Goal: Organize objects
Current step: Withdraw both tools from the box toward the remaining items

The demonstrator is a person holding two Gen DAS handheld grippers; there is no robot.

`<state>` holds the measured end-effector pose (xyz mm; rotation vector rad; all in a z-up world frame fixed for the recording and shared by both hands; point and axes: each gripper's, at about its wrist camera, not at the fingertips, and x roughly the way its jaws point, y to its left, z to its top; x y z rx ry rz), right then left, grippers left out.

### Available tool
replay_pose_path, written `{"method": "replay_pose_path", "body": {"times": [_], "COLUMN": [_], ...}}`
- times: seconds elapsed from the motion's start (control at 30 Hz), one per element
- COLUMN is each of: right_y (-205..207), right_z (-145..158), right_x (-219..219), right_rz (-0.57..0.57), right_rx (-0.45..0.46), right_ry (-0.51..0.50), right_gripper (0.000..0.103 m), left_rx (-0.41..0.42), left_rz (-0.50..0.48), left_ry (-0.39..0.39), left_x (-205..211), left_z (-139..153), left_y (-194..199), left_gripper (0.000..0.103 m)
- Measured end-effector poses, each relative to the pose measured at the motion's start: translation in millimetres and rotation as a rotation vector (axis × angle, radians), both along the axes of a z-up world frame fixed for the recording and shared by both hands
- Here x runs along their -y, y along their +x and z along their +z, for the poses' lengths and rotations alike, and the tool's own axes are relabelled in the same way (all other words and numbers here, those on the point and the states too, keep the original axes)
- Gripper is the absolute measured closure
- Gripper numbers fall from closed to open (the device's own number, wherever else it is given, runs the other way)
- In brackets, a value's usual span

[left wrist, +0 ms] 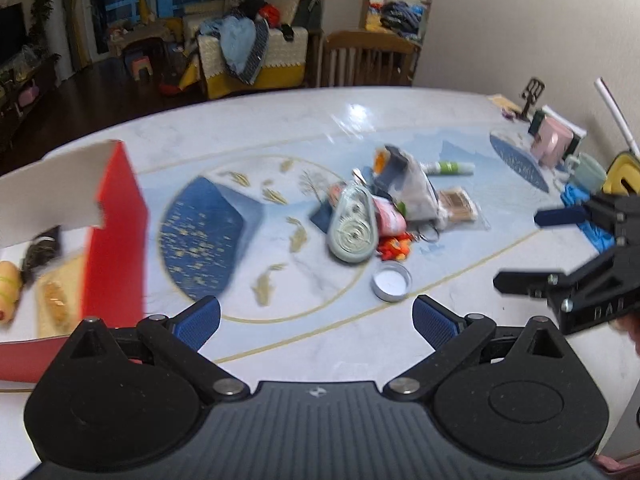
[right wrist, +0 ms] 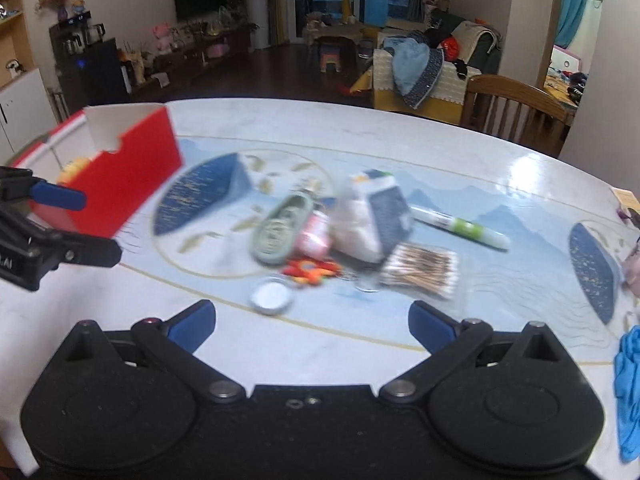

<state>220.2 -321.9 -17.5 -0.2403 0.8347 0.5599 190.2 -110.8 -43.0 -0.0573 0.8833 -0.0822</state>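
Observation:
A heap of small items lies mid-table: a grey-green tape dispenser (left wrist: 352,226) (right wrist: 282,228), a pale pouch (left wrist: 416,188) (right wrist: 370,216), a green-and-white tube (left wrist: 450,167) (right wrist: 460,227), a packet of sticks (left wrist: 458,204) (right wrist: 420,272), orange bits (left wrist: 394,248) (right wrist: 310,271) and a round tin lid (left wrist: 391,281) (right wrist: 271,295). A red open box (left wrist: 116,236) (right wrist: 120,184) stands at the left. My left gripper (left wrist: 316,320) (right wrist: 76,224) hovers open beside the box. My right gripper (right wrist: 312,322) (left wrist: 520,248) hovers open, short of the lid. Both are empty.
A pink mug (left wrist: 550,142), a green mug (left wrist: 590,174), a yellow thing (left wrist: 622,176) and a blue cloth (left wrist: 588,220) (right wrist: 630,388) sit at the table's right end. Inside the box lie a yellowish roll (left wrist: 10,288) and a dark bundle (left wrist: 42,252). A wooden chair (right wrist: 516,108) stands beyond the table.

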Motion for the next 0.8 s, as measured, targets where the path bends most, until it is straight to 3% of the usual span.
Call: {"method": "replay_pose_path", "body": {"times": [0.2,0.3,0.4,0.6,0.8], "right_y": [39.1,59.6,77.1,103.8,124.9], "right_z": [-19.6,-28.2,-37.4,-45.9,-51.1], "right_x": [25.6,34.5,37.9,34.1,26.0], "right_rz": [0.008,0.002,0.027,0.162,0.314], "right_rx": [-0.010,-0.038,-0.050,-0.014,-0.041], "right_ry": [-0.048,-0.060,-0.080,-0.144,-0.170], "right_gripper": [0.001,0.010,0.012,0.012,0.012], "left_rx": [-0.045,-0.068,-0.076,-0.090,-0.102], "left_rz": [-0.037,-0.051,-0.062,-0.086,-0.098], "left_ry": [0.024,0.045,0.066,0.077,0.108], "left_x": [28.1,40.5,51.6,68.6,80.7], "left_z": [-23.7,-32.5,-40.6,-53.0,-65.7], "left_y": [22.2,32.3,41.7,57.6,71.2], "left_gripper": [0.000,0.000,0.000,0.000,0.000]}}
